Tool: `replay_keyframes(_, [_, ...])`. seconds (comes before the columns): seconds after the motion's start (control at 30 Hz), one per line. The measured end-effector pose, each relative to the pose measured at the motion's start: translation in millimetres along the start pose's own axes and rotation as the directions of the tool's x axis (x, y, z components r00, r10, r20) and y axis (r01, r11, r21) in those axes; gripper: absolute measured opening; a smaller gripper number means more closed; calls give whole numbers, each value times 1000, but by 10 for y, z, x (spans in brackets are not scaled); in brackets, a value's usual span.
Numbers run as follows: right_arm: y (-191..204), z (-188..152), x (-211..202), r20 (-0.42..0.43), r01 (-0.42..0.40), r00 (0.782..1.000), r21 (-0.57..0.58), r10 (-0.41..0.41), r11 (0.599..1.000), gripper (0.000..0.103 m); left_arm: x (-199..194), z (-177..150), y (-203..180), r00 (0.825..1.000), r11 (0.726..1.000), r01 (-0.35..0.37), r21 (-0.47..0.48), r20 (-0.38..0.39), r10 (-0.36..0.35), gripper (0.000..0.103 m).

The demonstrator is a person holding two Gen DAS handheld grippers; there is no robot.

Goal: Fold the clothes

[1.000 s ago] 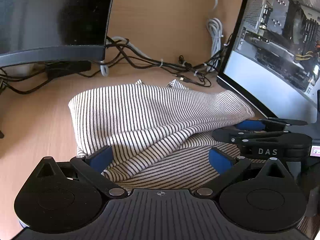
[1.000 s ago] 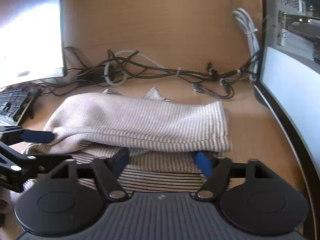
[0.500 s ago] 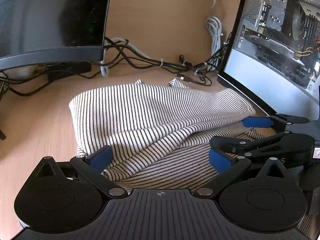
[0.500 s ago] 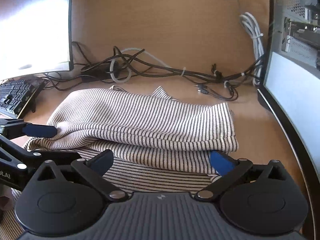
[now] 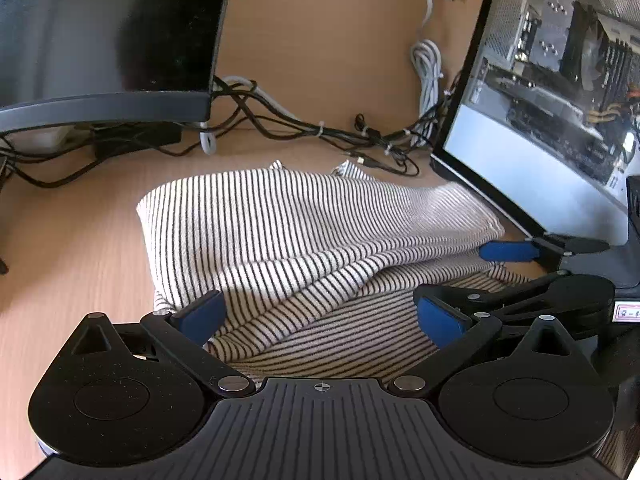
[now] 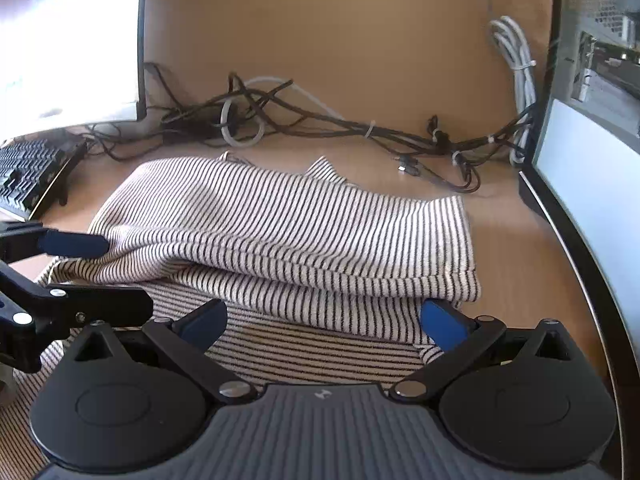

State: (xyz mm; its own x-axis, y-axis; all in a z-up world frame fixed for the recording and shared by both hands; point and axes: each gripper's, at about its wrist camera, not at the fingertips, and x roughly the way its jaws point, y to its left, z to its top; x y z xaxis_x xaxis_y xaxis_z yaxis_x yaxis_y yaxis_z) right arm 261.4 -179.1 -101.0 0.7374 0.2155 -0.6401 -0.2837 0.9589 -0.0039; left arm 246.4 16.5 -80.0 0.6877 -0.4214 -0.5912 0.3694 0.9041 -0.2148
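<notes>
Left wrist view shows the striped garment [image 5: 304, 240] doubled over on the desk [image 5: 72, 256], long axis left to right, just beyond both tongs, left [image 5: 320, 316] and right [image 6: 324, 318], spread wide and empty.

The lower layer of the striped cloth [image 5: 352, 336] ran under both hand-held gripper bodies, so its near edge was hidden in both views. The monitor [image 5: 100, 36] was cut off by the left and top edges, the PC case [image 5: 560, 92] by the right, and the keyboard [image 6: 28, 176] by the left. The label [image 5: 628, 313] was cropped and too small to read.
</notes>
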Motion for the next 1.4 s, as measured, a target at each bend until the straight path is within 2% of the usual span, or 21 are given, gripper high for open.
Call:
replay_keyframes(0.07, [22,17,32,-22,-5,1000,-25,4,1000,103,0,56,7,999,1000,4,6,-32,-3,103])
replay_keyframes(0.17, [45,26,56,-30,-6,1000,-42,4,999,103,-53,182,75,997,999,25,-45,-70,-28,103])
replay_keyframes(0.3, [16,13,36,-14,-21,1000,-28,20,999,103,-188,451,305,998,975,62,-214,-9,-65,103])
replay_keyframes(0.4, [4,34,-44,1,-24,1000,-11,25,1000,103,-28,619,409,997,968,68,-242,-19,-74,103])
replay_keyframes(0.47, [-3,51,-102,11,-26,1000,0,26,1000,103,139,663,447,997,969,41,-243,-50,-55,98])
replay_keyframes(0.5, [-7,60,-132,16,-28,1000,6,27,1000,103,225,676,464,997,970,23,-242,-68,-41,89])
replay_keyframes(0.53, [-50,91,-211,45,-37,998,39,36,999,103,292,674,486,996,970,2,-243,-84,-23,76])
replay_keyframes(0.6, [-180,179,-427,132,-72,990,134,54,988,103,397,646,536,993,968,-48,-248,-114,20,65])
replay_keyframes(0.63, [-233,234,-490,163,-78,985,165,51,983,101,420,639,549,992,967,-57,-247,-119,28,65])
replay_keyframes(0.67, [-278,296,-527,186,-76,982,186,41,980,89,421,639,552,993,968,-54,-245,-116,26,65])
replay_keyframes(0.7, [-296,339,-504,186,-72,982,191,36,979,69,423,640,551,993,970,-55,-238,-118,28,64])
replay_keyframes(0.77, [-302,407,-385,160,-62,987,181,33,981,50,429,645,545,991,974,-64,-217,-128,37,60])
replay_keyframes(0.8, [-305,441,-326,147,-58,989,176,32,983,49,429,648,553,990,974,-69,-214,-132,42,54])
replay_keyframes(0.83, [-297,430,-248,114,-54,993,174,34,983,48,414,653,578,990,972,-74,-225,-135,45,48])
replay_keyframes(0.87, [-284,394,-159,69,-50,997,172,38,984,48,389,659,609,989,968,-79,-239,-137,47,46])
replay_keyframes(0.97, [-239,211,-23,10,-37,999,152,36,988,47,331,640,643,989,965,-82,-250,-138,48,45])
replay_keyframes(1.17, [-158,270,-183,-19,-16,1000,81,18,997,47,220,590,689,989,963,-83,-258,-138,49,46])
replay_keyframes(1.27, [-128,206,-182,-49,-1,999,34,3,999,47,165,565,712,989,961,-84,-262,-138,49,46])
replay_keyframes(1.4, [-38,152,-174,-49,18,999,-24,-19,1000,48,63,590,720,990,958,-89,-272,-129,55,47])
